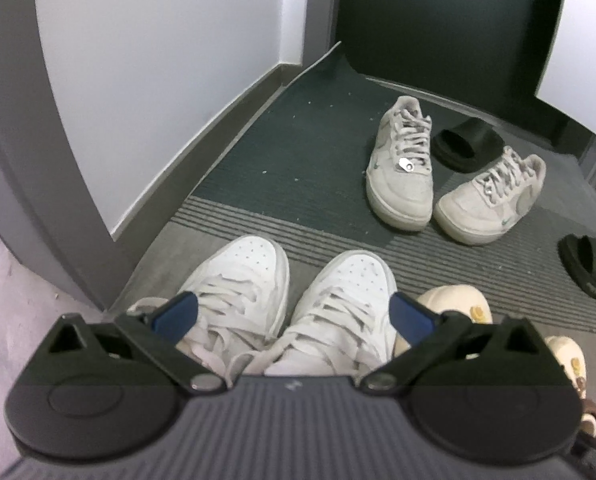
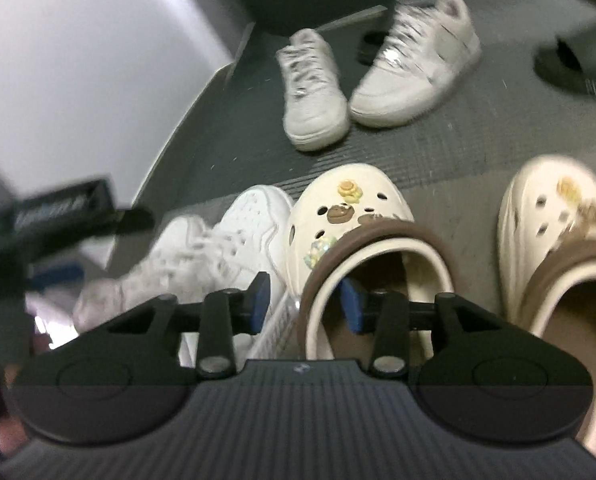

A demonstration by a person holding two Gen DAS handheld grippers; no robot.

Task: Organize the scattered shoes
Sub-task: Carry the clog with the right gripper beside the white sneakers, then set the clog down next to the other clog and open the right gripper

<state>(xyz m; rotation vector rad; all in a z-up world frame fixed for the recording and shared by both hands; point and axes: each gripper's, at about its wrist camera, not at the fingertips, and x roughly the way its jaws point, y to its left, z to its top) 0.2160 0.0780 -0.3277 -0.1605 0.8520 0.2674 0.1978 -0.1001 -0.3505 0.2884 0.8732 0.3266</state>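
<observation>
- Left gripper (image 1: pixel 294 316) tilted down over a pair of white sneakers, jaws spread wide, nothing clamped; blue pads (image 1: pixel 177 316) flanking the pair's laces on the outer sides, contact not clear.
- Left white sneaker (image 1: pixel 242 276) and right white sneaker (image 1: pixel 346 288) side by side between those fingers, toes pointing away from the tool, sides touching or nearly so.
- Right gripper (image 2: pixel 304 304) partly open, no earlier view to compare; one blue pad (image 2: pixel 260 300) outside the near rim of a cream clog (image 2: pixel 350 224), the other pad inside its opening, rim and brown strap standing between them; whether the pads press on it cannot be told.
- Second cream clog (image 2: pixel 558 240) to the right of that tool, apart from the first, toe also pointing away.
- White pair just left of the right tool, touching the held-side clog at the toe.
- Beyond both tools, on the dark mat (image 1: pixel 298 152): two grey sneakers (image 1: pixel 402 168), toes towards the tools and nearly touching each other.
- Black slide (image 1: pixel 468 144) behind the grey pair, between their heels; another black slide (image 1: pixel 590 268) off to the far right.
- White wall (image 1: pixel 158 60) with grey skirting ahead and left of the left tool.
- Right view blurred, left tool's dark body visible at its left edge.
</observation>
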